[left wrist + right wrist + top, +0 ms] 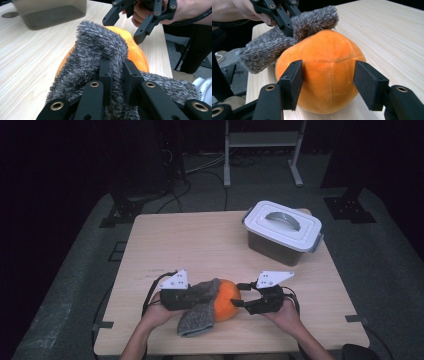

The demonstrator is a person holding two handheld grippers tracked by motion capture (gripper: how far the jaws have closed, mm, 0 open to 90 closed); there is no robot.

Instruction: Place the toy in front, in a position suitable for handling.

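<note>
Fuzz of the grey sock [100,47] hides the tips of the left tongs [117,75], clamped on its cuff over the orange plush ball [324,67] at the desk's [200,245] near edge. Right tongs [328,85] stand apart around the ball; whether they touch is unclear.

The box [283,232] sits far back on the right; the rest of the surface [190,245] is open.
</note>
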